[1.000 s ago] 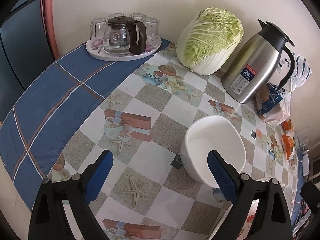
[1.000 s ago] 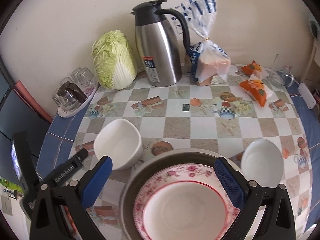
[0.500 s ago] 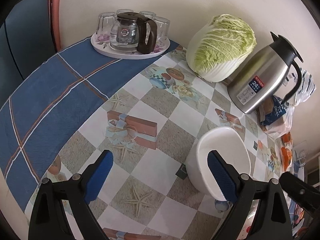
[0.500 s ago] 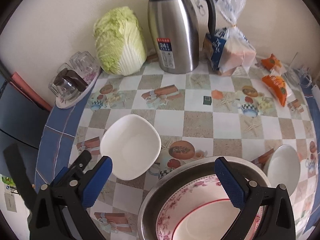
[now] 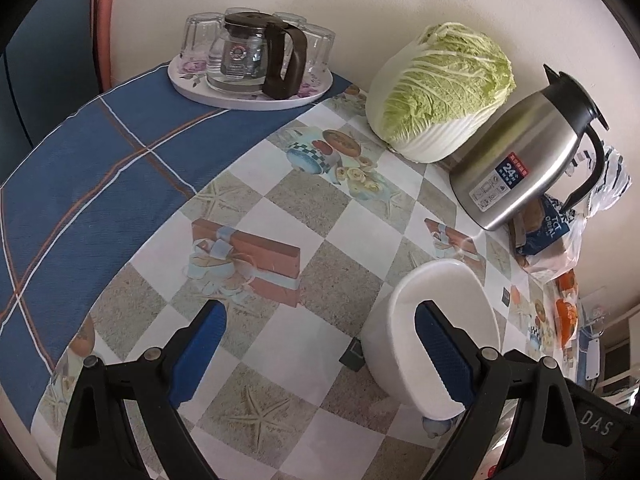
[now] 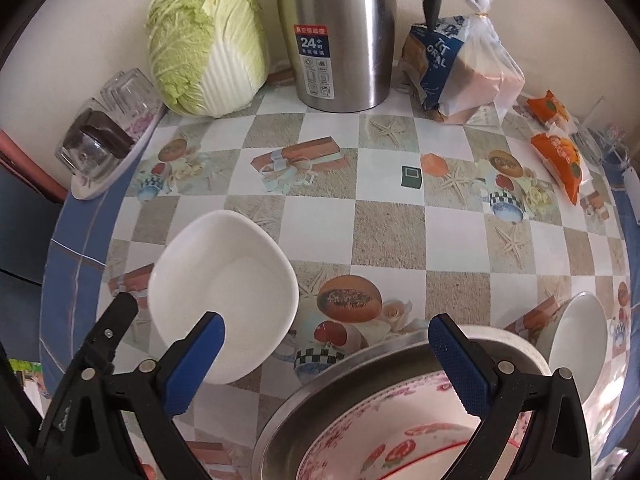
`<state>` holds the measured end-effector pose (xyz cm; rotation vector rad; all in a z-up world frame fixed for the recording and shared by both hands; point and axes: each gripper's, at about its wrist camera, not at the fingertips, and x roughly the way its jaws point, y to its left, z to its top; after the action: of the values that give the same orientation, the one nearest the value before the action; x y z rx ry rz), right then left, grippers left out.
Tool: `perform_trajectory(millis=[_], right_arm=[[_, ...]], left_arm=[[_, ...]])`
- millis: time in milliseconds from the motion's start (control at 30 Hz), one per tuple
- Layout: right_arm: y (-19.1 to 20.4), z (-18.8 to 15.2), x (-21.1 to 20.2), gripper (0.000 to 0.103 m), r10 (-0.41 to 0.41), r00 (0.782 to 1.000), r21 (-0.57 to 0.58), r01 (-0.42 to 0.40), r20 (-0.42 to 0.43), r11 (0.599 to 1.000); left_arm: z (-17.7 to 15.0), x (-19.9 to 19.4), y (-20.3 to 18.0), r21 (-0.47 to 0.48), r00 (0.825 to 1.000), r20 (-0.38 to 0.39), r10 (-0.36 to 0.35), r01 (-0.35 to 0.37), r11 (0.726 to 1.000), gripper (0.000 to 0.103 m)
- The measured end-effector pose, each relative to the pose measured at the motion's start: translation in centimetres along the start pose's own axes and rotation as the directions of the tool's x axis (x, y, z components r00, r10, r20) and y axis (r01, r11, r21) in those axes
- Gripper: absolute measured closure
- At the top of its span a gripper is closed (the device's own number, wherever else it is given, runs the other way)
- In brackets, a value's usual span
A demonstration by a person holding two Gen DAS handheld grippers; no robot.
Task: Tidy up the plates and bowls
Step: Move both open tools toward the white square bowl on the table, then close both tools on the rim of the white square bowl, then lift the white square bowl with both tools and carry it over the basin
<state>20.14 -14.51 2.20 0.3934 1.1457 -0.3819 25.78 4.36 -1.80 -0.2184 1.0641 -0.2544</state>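
Counter [image 6: 394, 240] covered by a checked, picture-printed cloth, bearing at its far edge a cabbage [image 6: 208, 40], a steel thermos jug [image 6: 340, 32] and a bagged loaf [image 6: 460, 68], with a tray of glasses [image 5: 250, 92] at the left end. Nearest the right wrist camera stands a metal basin [image 6: 320, 392] holding a floral-rimmed plate [image 6: 400, 432]; a round white bowl [image 6: 580, 344] lies just beside the basin on its right. The square white bowl [image 6: 224, 292], upright and empty, sits on the cloth to the left of the basin and apart from it. Left claw [image 5: 316, 356]: jaws wide apart, holding nothing; its right finger [image 5: 444, 356] overlaps the square bowl's opening while the other finger is over bare cloth, so the bowl lies to the right of the claw's centre line. Right claw [image 6: 328, 364]: likewise spread wide and empty, hovering over the basin's rim. Judged from position, the left claw is the nearer to the square bowl and would need to shift rightward for its jaws to straddle the near wall.
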Motion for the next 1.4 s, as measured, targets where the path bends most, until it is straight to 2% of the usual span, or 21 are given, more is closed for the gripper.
perform_trajectory(millis=[133, 267, 367, 467, 533, 600, 667, 733, 767, 833, 933, 1000, 1067, 1233, 1400], right_arm=[[0.5, 0.2, 0.7, 0.0, -0.03, 1.0, -0.035, 0.03, 0.001, 0.999], [0.8, 0.6, 1.1, 0.0, -0.068, 0.998, -0.057, 0.069, 0.014, 0.996], [1.0, 0.8, 1.2, 0.006, -0.083, 0.996, -0.073, 0.085, 0.025, 0.994], [1.2, 0.9, 1.5, 0.016, -0.098, 0.995, -0.087, 0.101, 0.031, 0.991], [1.2, 0.9, 1.7, 0.031, -0.086, 0.996, -0.083, 0.088, 0.02, 0.993], [1.3, 0.9, 2.0, 0.04, -0.075, 0.997, -0.088, 0.075, 0.007, 0.993], [1.5, 0.8, 2.1, 0.052, -0.079, 0.997, -0.099, 0.08, 0.007, 0.992], [1.7, 0.8, 2.3, 0.067, -0.067, 0.998, -0.105, 0.066, 0.001, 0.992], [1.7, 0.7, 2.3, 0.07, -0.053, 0.999, -0.105, 0.052, -0.001, 0.993], [2.0, 0.7, 2.3, 0.08, -0.037, 0.999, -0.118, 0.037, 0.001, 0.992], [2.7, 0.6, 2.2, 0.094, -0.024, 1.0, -0.142, 0.024, 0.003, 0.99], [3.0, 0.5, 2.2, 0.094, -0.03, 1.0, -0.153, 0.031, 0.009, 0.988], [3.3, 0.4, 2.1, 0.094, -0.038, 0.999, -0.165, 0.041, 0.017, 0.986], [3.5, 0.1, 1.3, 0.094, -0.025, 0.999, -0.172, 0.032, 0.043, 0.985], [3.7, -0.2, -0.6, 0.094, -0.007, 0.997, -0.161, 0.018, 0.071, 0.987]], left_arm=[[0.1, 0.4, -0.1, 0.003, 1.0, -0.002, 0.011, -0.011, 1.0, 0.008], [0.3, 0.6, 0.1, -0.012, 1.0, -0.011, -0.017, 0.017, 1.0, 0.008], [0.4, 0.9, -0.1, -0.013, 0.999, -0.022, -0.028, 0.028, 1.0, 0.008], [0.2, 1.4, -0.3, -0.018, 0.998, -0.037, -0.042, 0.041, 0.999, 0.008], [0.1, 1.8, -0.6, -0.015, 0.997, -0.053, -0.055, 0.054, 0.998, 0.008], [-0.1, 2.2, -0.9, -0.012, 0.995, -0.072, -0.073, 0.073, 0.997, 0.009], [-0.4, 2.6, -1.1, -0.014, 0.993, -0.087, -0.085, 0.085, 0.996, 0.016], [-0.6, 3.0, -1.3, -0.014, 0.99, -0.104, -0.09, 0.089, 0.996, 0.036], [-0.7, 3.3, -1.4, -0.014, 0.989, -0.115, -0.097, 0.096, 0.995, 0.039], [-0.9, 3.7, -1.5, -0.019, 0.984, -0.128, -0.128, 0.126, 0.992, 0.054], [-1.1, 4.0, -1.7, -0.029, 0.975, -0.13, -0.179, 0.177, 0.984, 0.073], [-1.2, 3.9, -2.0, -0.018, 0.973, -0.121, -0.198, 0.197, 0.98, 0.081], [-1.3, 3.7, -2.3, 0.004, 0.978, -0.113, -0.175, 0.176, 0.984, 0.082], [-1.1, 3.3, -1.7, -0.021, 0.976, -0.113, -0.188, 0.187, 0.982, 0.085], [-0.7, 0.9, -2.2, 0.01, 0.98, -0.074, -0.186, 0.187, 0.982, 0.085]])
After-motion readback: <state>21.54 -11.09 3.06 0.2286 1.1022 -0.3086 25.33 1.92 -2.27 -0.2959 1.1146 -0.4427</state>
